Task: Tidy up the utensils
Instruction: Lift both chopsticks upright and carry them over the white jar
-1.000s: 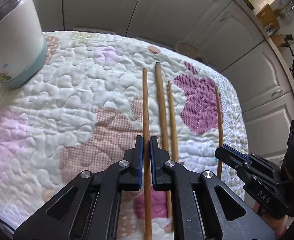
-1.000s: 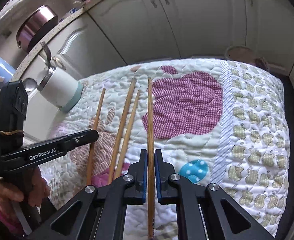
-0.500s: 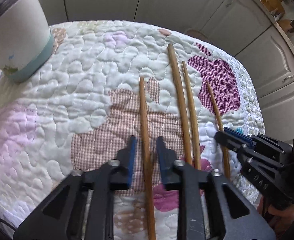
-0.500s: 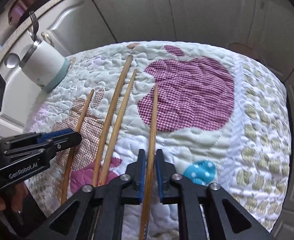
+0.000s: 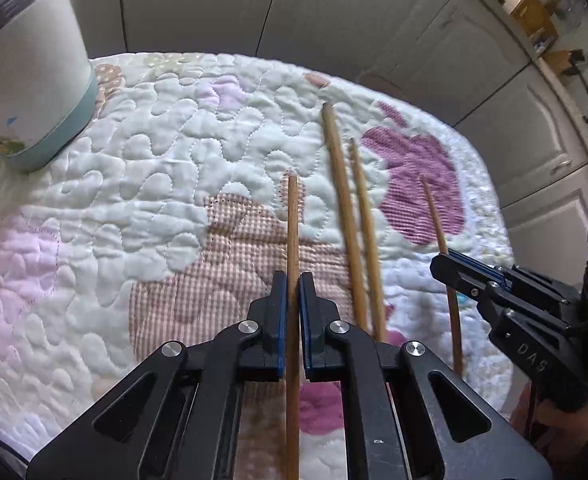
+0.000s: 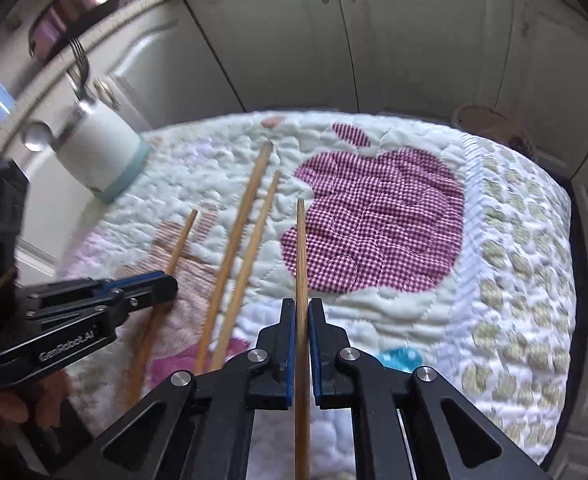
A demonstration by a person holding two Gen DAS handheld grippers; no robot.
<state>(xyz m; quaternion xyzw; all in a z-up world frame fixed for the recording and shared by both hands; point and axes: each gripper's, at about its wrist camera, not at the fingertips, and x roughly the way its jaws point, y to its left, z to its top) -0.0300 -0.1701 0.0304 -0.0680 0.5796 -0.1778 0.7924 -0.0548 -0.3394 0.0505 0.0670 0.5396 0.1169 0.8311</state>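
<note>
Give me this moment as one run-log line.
left gripper: shut on chopstick | right gripper: shut on chopstick | two chopsticks on quilt | cup upright

Both wrist views look forward, low and close over the quilted cloth; both show its chopsticks.

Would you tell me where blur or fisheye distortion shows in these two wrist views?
Left wrist view: the quilt edge bows, and the two loose chopsticks look slightly smeared. Right wrist view: the tumbler and left gripper are motion-blurred, and the cabinet doors curve.
</note>
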